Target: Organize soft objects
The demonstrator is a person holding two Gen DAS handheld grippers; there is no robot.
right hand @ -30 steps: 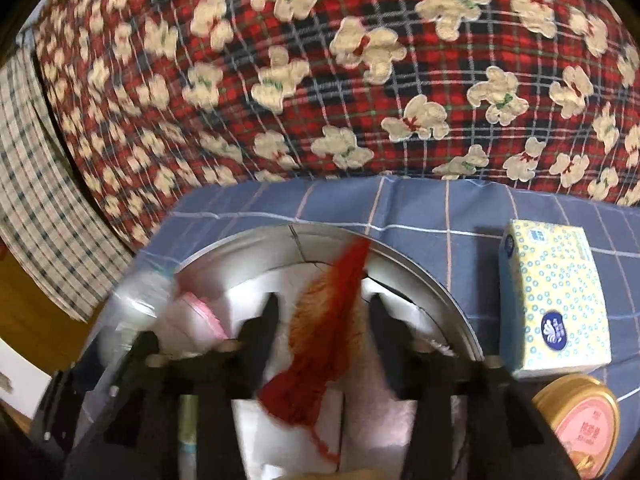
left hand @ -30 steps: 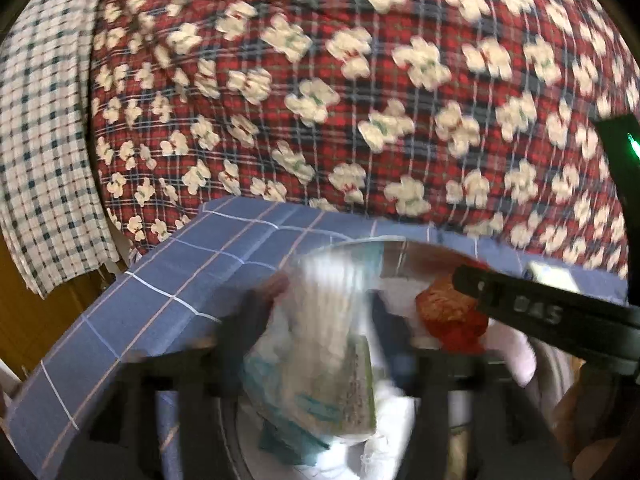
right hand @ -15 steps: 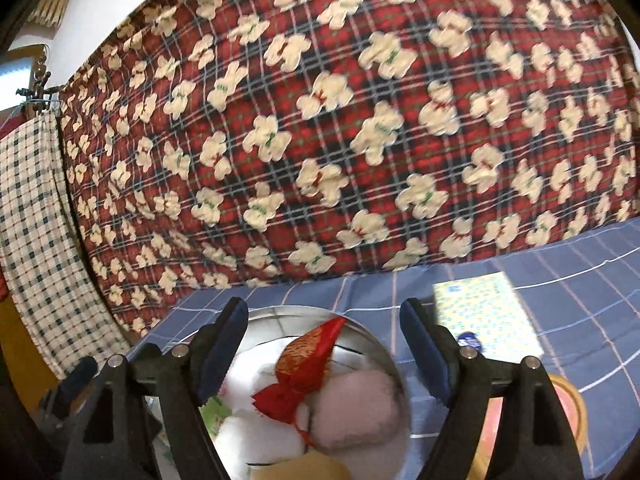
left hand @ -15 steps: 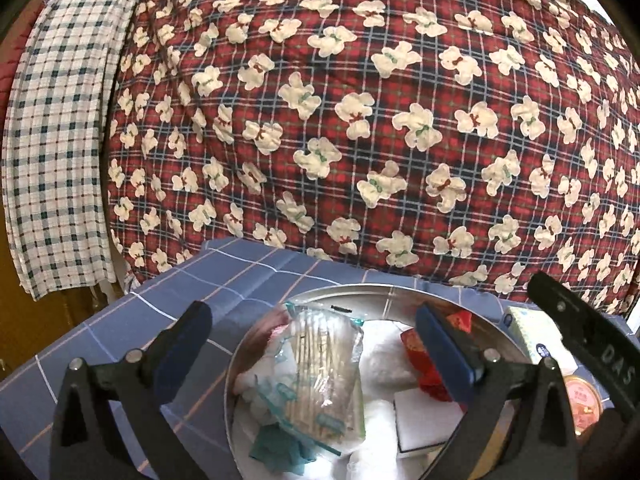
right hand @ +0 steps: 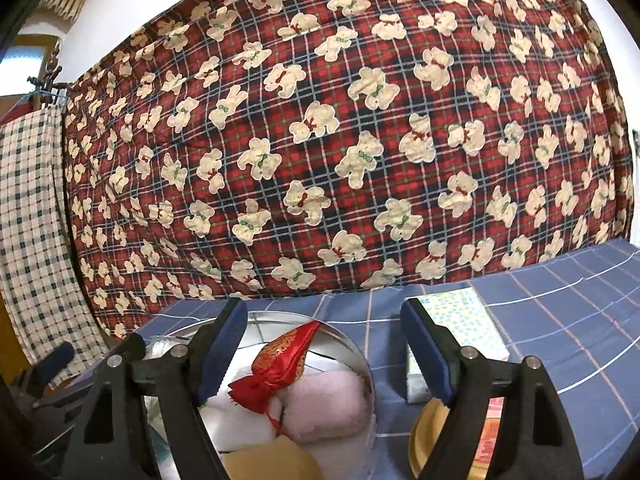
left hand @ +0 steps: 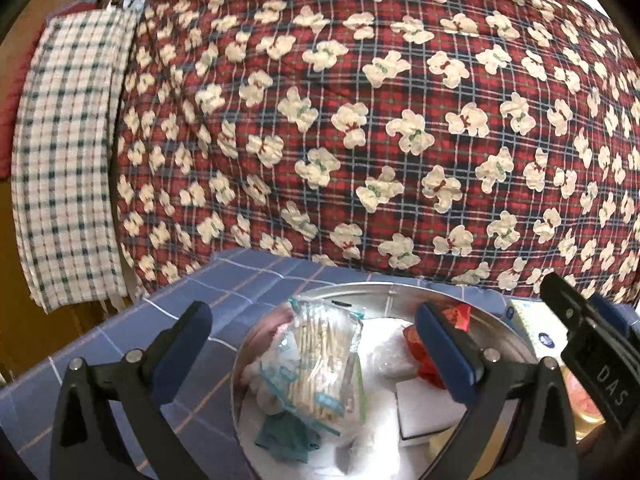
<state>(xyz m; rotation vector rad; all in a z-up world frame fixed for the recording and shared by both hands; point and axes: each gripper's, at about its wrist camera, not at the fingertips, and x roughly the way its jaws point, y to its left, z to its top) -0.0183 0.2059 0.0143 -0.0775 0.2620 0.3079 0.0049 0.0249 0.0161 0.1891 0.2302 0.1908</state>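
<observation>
quilt (right hand: 360, 140): red plaid, cream bears
towel (left hand: 68, 160): white, dark green check
tablecloth (right hand: 560, 300): blue, pale grid
pouch (right hand: 280, 364): red, gold pattern
tissue pack (right hand: 464, 320): pale yellow, blue rings

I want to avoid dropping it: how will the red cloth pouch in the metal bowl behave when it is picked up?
The red cloth pouch is probably floppy: its fabric is creased and gathered at a tied neck. It looks light for its size, since it lies on the pink fluffy item in the metal bowl without visibly sinking in. Its shiny weave may be slippery, so gripping the gathered neck seems safer.
</observation>
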